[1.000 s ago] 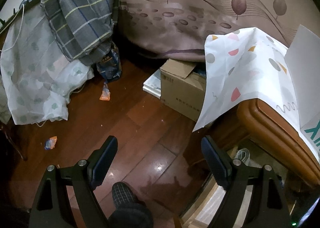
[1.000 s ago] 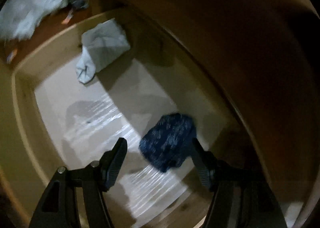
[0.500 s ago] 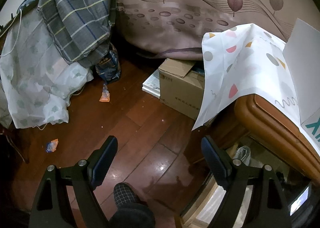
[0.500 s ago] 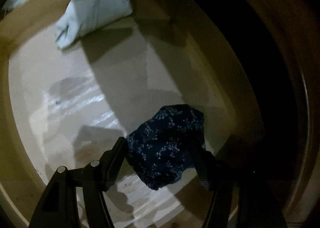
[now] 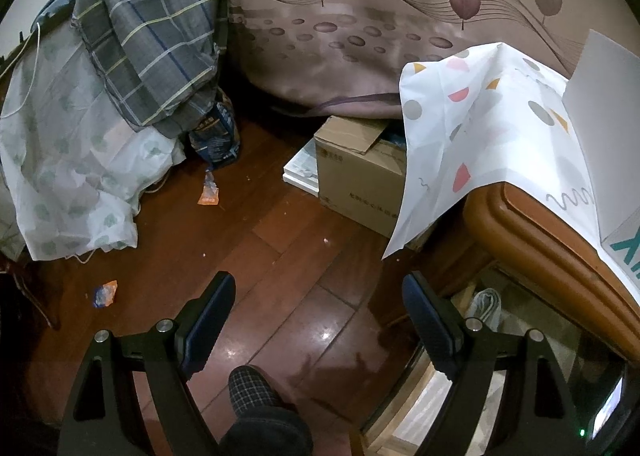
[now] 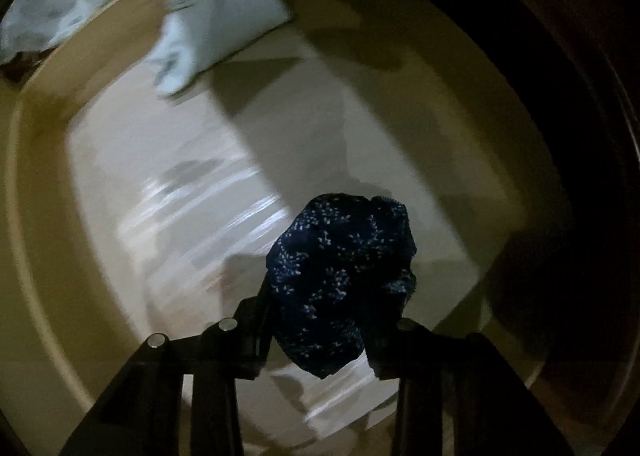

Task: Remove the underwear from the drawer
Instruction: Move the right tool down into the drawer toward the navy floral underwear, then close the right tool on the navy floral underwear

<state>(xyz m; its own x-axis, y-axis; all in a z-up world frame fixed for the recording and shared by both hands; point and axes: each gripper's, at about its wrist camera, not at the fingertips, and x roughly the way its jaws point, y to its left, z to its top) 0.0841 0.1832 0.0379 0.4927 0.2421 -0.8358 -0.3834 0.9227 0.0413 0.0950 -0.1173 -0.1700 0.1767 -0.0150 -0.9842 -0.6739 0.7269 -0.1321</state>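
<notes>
We are holding the underwear [image 6: 340, 280], a dark blue piece with small white specks, bunched between the fingers of the right gripper [image 6: 320, 320]. The jaws are drawn in on the cloth and pinching it near its lower half; the upper part is bulging free above the fingers. The piece is inside the drawer [image 6: 40, 215], over its pale floor near the front right area, and we cannot tell whether it is touching the floor or hanging clear.

A second, light-coloured folded cloth [image 6: 212, 27] is lying at the far end of the drawer, well apart from the grip.

The left gripper [image 5: 320, 312] is hanging with its fingers spread wide and holding nothing, over the wooden floor [image 5: 280, 264] beside the drawer. A cardboard box [image 5: 356, 183] and a patterned sheet [image 5: 480, 127] draped over the cabinet top are standing beyond it.

In our judgement, the following faults are possible from here:

- The grip is catching only part of the bundle, so the cloth may be slipping out during a fast lift.
- The loose upper fold may be snagging on the cabinet edge above the drawer, which is dark and close on the right.
- The view is blurred, so a hurried pull risks striking the drawer wall.
</notes>
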